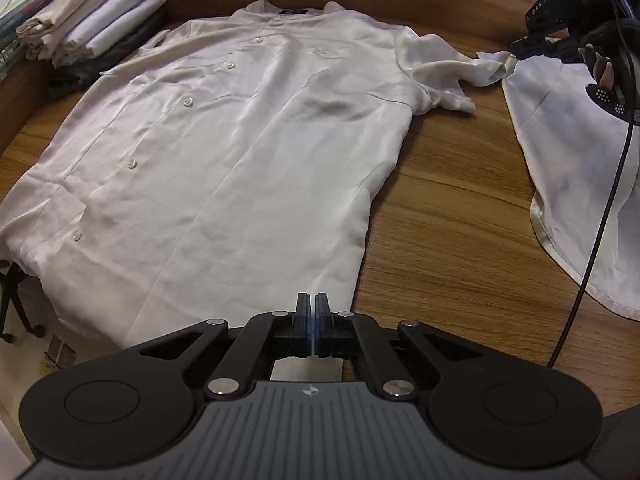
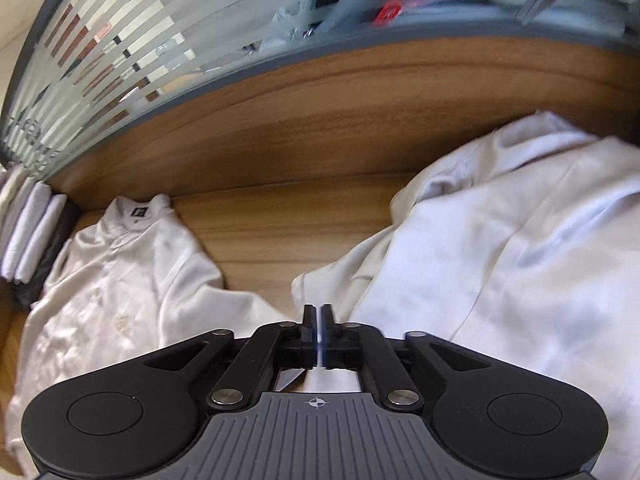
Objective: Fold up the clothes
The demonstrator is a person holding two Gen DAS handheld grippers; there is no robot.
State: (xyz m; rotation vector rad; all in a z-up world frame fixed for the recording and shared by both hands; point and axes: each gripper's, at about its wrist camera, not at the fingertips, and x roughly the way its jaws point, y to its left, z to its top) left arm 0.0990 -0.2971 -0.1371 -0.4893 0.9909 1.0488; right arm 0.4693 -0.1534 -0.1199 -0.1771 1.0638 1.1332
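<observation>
Shirt [image 1: 224, 152] first: in your left wrist view the white short-sleeved one lies spread flat on the wooden bench [image 1: 448, 216], buttoned front up, collar at the far edge and hem toward you. Your left claw [image 1: 312, 304] sits at the near hem, its fingers pressed together; you cannot tell from here whether any cloth is pinched between them. The shirt's one sleeve reaches out to the right, and its tip meets your right claw [image 1: 520, 49], which sits at the far right with its fingers at the cloth; whether it holds the sleeve or the edge of the neighbouring cloth is not clear. A second white garment [image 1: 576, 184] lies to the right, apart from the shirt's body, with a black cable [image 1: 600, 216] running across it. A stack of folded clothes [image 1: 92, 24] stands at the far left of the bench. In your right wrist view, which is somewhat blurred, your right claw [image 2: 319, 312] has its fingers drawn together with pale cloth directly under them. The shirt [image 2: 116, 280] lies to the left with its dark collar label showing, the second garment [image 2: 500, 264] fills the right side, and bare bench [image 2: 280, 220] shows between them. The folded stack [image 2: 32, 236] sits at the left edge, below a striped glass partition [image 2: 120, 52].
</observation>
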